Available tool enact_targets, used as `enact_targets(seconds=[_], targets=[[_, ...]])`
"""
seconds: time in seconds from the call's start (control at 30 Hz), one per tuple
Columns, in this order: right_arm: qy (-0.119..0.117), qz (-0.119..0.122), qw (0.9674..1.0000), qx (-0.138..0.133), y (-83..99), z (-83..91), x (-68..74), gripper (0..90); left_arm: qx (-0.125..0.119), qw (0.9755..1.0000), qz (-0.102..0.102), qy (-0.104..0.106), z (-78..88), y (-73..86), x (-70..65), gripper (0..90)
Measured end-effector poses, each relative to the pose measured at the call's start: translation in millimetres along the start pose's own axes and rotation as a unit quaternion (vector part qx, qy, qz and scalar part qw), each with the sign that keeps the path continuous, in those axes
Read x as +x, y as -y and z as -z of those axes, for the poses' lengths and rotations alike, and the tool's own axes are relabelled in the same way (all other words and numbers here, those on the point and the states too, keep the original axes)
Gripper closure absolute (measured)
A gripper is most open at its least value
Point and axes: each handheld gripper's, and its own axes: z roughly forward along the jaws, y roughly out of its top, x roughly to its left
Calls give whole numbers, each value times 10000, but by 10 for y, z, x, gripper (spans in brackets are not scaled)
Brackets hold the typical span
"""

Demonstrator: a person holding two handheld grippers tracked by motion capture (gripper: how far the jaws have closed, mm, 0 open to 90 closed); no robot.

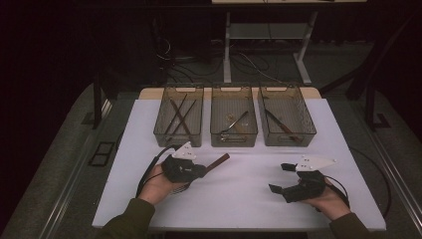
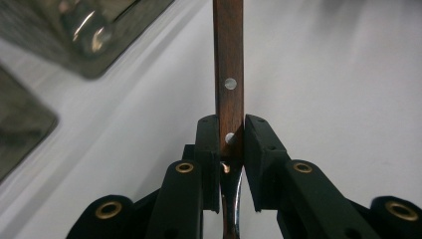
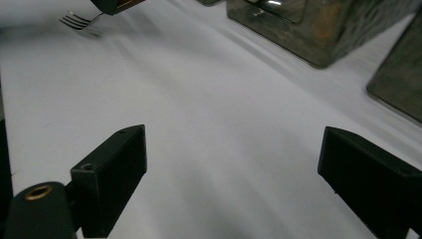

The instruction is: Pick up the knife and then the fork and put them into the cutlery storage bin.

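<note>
A wooden-handled fork (image 2: 228, 74) sits clamped in the left gripper (image 2: 231, 142), whose two black jaws press against either side of the brown handle just below its lower rivet. In the left gripper view the handle runs straight up out of the frame, its far end cut off at the top edge, while a sliver of bright metal shank shows low between the jaws. The tines (image 3: 74, 21) appear in the right gripper view, at the top left corner, small and slightly blurred, poking out from under the dark body of the other gripper.

From the high view, the left gripper (image 1: 201, 169) is held over the white table (image 1: 234, 199) in front of the left-hand bin, with the brown handle (image 1: 218, 161) slanting up and to the right toward the middle bin (image 1: 234, 117). Whether the fork is clear of the table or touching it is hard to tell in the dim light.

The right gripper (image 1: 281, 178) rests low over the table's right side, well apart from the fork, its jaws spread wide with nothing but bare white surface between them, as the right gripper view confirms.

Three smoky, see-through bins stand side by side along the far edge. The left bin (image 1: 179, 117) holds what look like thin dark sticks, the middle one a pale utensil, the right bin (image 1: 287, 117) a long dark-handled piece; their contents are too small and dim to name with certainty. The room beyond the table is lost in darkness
</note>
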Motion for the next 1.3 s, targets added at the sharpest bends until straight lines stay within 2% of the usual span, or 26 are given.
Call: enact_targets(seconds=[0.17,0.23,0.33,0.47,0.5,0.7,0.73,0.77,0.83,1.0,1.1,1.13,1.27,1.3], targets=[[-434,235,9987,130,-180,-52,22,115,-46,9990,-291,347,-51,-163,-109,778],[-683,361,9968,190,-263,-82,32,115,-43,9981,-405,464,-94,-224,-151,778],[-909,490,9943,264,-358,-128,44,116,2,9964,-541,655,-174,-297,-224,778],[-1142,704,9902,398,-480,-182,73,143,119,9921,-875,895,-275,-397,-313,778],[-1254,775,9881,442,-508,-196,86,143,120,9916,-902,918,-293,-412,-333,778],[-1454,976,9821,694,-575,-291,173,155,243,9852,-1207,1193,-407,-528,-466,778],[-1464,1118,9800,754,-578,-313,175,176,253,9840,-1259,1234,-425,-545,-482,778],[-1512,1140,9786,805,-575,-331,192,193,266,9832,-1283,1270,-442,-559,-500,778],[-1594,1382,9736,873,-569,-365,185,234,349,9813,-1367,1310,-478,-578,-530,778],[-1901,1515,9635,1125,-548,-409,242,384,489,9780,-1502,1362,-537,-573,-584,777],[-1956,1668,9583,1250,-533,-441,271,480,528,9776,-1506,1376,-540,-566,-601,778],[-1960,1671,9575,1296,-531,-446,285,504,535,9763,-1587,1372,-540,-570,-595,778],[-1988,1805,9527,1421,-523,-480,318,603,571,9753,-1610,1403,-545,-563,-606,777],[-1987,1826,9524,1419,-522,-486,321,623,584,9749,-1618,1412,-548,-562,-609,778]])
